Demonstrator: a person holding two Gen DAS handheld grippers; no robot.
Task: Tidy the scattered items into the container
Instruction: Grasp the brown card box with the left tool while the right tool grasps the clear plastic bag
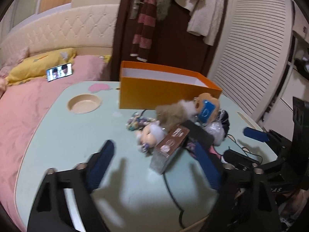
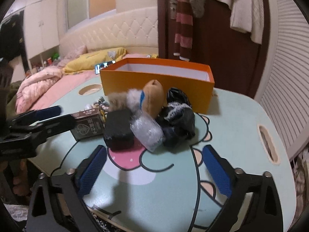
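Note:
An open orange box point(image 1: 164, 94) point(image 2: 158, 79) stands at the back of the pale green table point(image 1: 77, 131) point(image 2: 231, 119). In front of it lies a heap: a brown plush toy point(image 1: 204, 104) point(image 2: 154, 94), a brown card box point(image 1: 171, 141) point(image 2: 87, 125), a small doll point(image 1: 149, 135), a black box point(image 2: 119, 133), a bubble-wrap packet point(image 2: 147, 133) and dark cloth point(image 2: 177, 123). My left gripper point(image 1: 152, 145) point(image 2: 67, 115) is open, with the card box between its fingers and untouched by the left pad. My right gripper point(image 2: 154, 150) point(image 1: 249, 145) is open just short of the packet.
The table sits on a bed with pink bedding point(image 1: 23, 116), where a lit phone point(image 1: 59, 74) lies. A round cup recess point(image 1: 84, 103) and a handle slot point(image 2: 268, 145) are cut into the tabletop. A black cable point(image 1: 170, 189) crosses the front. Clothes hang behind the box.

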